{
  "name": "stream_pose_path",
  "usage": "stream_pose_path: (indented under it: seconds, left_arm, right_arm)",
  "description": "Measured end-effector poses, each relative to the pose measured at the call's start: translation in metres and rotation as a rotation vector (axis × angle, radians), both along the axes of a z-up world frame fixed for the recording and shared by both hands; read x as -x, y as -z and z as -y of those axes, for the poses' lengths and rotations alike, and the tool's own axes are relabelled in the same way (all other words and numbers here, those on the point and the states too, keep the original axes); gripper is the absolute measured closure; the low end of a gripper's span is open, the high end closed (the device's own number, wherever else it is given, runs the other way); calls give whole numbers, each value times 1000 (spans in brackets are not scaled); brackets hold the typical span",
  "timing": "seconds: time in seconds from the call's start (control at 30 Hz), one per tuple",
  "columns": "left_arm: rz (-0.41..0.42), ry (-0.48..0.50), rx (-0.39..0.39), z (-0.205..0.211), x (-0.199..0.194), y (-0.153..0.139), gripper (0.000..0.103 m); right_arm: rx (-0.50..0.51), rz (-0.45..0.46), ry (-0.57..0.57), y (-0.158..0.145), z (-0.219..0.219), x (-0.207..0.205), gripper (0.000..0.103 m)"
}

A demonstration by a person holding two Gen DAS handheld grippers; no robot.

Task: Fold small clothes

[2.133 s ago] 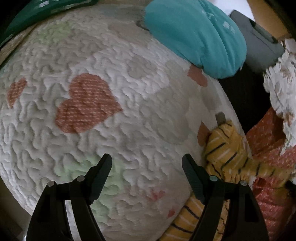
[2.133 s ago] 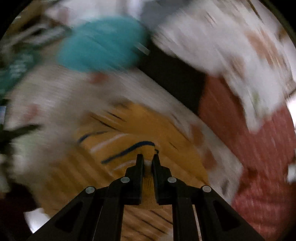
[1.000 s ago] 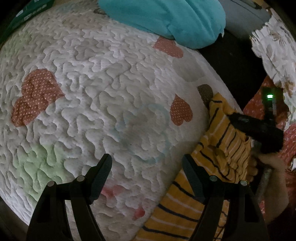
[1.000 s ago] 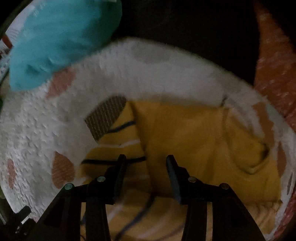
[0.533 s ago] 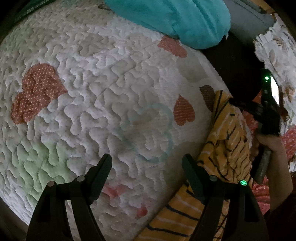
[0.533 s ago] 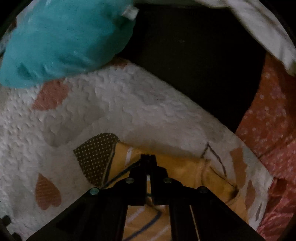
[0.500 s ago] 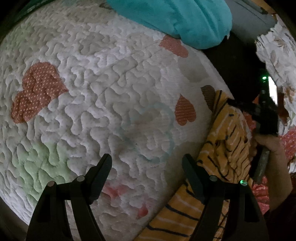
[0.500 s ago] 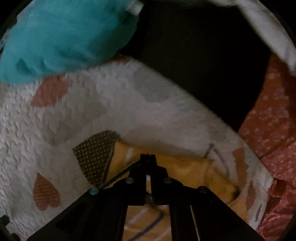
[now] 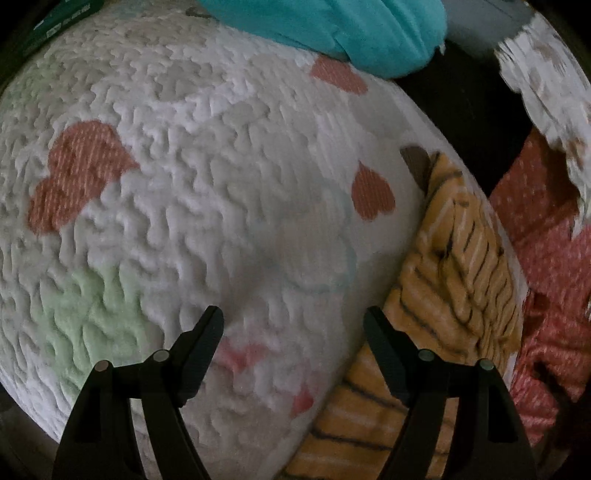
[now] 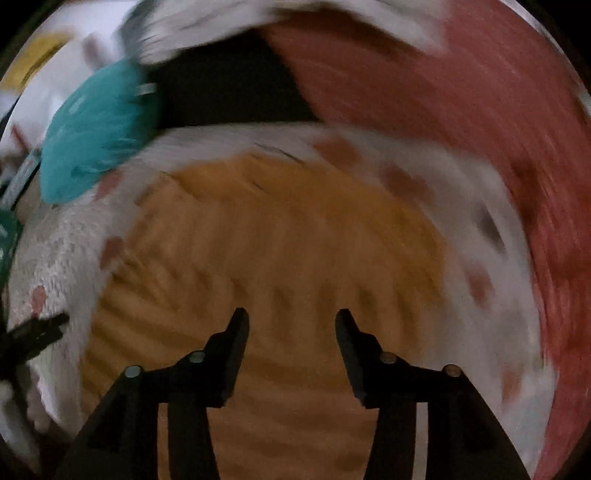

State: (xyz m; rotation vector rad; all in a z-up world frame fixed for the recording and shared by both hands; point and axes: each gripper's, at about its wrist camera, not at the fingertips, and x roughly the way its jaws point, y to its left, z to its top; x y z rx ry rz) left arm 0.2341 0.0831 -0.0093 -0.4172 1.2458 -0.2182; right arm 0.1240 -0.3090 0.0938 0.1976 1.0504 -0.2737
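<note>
— Both pairs of jaws stand wide and hold nothing, am I right?

— Yes. Your left gripper (image 9: 293,321) hangs spread over the bare quilted mat (image 9: 192,192), and your right gripper (image 10: 291,321) is spread above the yellow striped garment (image 10: 280,236), apart from the cloth as far as the blurred right view lets you judge.

— Where does the garment lie for you?

— At the right edge of the mat in the left view (image 9: 454,266), bunched and partly doubled over, its lower part running under your left gripper's right finger. It sits close to the mat's rim, probably because that side is nearest the red dotted fabric (image 9: 546,258) heap beside it.

— And the teal bundle (image 9: 332,26)?

— On the far edge of the mat, well apart from the garment; it looks set aside, which leaves the middle for folding.

— What would you judge comes next?

— Folding looks barely begun. You'd likely want the garment pulled towards the centre and flattened, one gripper to each end, since bunched knit won't crease cleanly.
</note>
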Motion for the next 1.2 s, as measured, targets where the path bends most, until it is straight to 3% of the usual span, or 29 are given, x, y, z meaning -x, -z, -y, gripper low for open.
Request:
stream_pose_path:
  seconds: [0.07, 0.17, 0.3, 0.37, 0.53, 0.67, 0.77, 0.8, 0.87, 0.9, 0.93, 1.0, 1.2]
  left_arm:
    - [15, 25, -11, 3, 18, 0, 26]
    - [17, 68, 9, 6, 48, -1, 26]
    - [22, 103, -17, 9, 86, 3, 26]
    - [14, 100, 1, 6, 103, 6, 26]
    - [-8, 122, 27, 9, 127, 15, 22]
    - [24, 203, -59, 31, 141, 15, 12]
    - [20, 253, -163, 53, 153, 20, 11]
    - [8, 272, -198, 60, 157, 22, 14]
    - [9, 291, -281, 72, 165, 19, 44]
    - [6, 302, -292, 76, 167, 16, 56]
    - [-17, 315, -280, 80, 168, 11, 89]
    - [-54, 314, -259, 84, 167, 2, 94]
    - [-33, 346, -252, 81, 195, -32, 94]
  right_arm:
    - [-80, 3, 81, 9, 29, 49, 46]
    - [-300, 25, 234, 45, 55, 134, 45]
    - [-540, 71, 304, 92, 46, 186, 45]
    - [-587, 66, 281, 105, 32, 193, 45]
    - [-561, 46, 151, 119, -15, 189, 43]
    - [-456, 47, 77, 121, -46, 194, 36]
    - [-378, 64, 62, 121, -59, 193, 36]
    - [-366, 63, 60, 121, -60, 194, 39]
    - [-359, 50, 53, 120, -61, 189, 87]
    - [-391, 43, 46, 119, -57, 187, 89]
    - [-433, 45, 49, 116, -52, 186, 90]
    - [-455, 51, 57, 107, -46, 191, 91]
    - [-463, 93, 57, 77, -28, 220, 92]
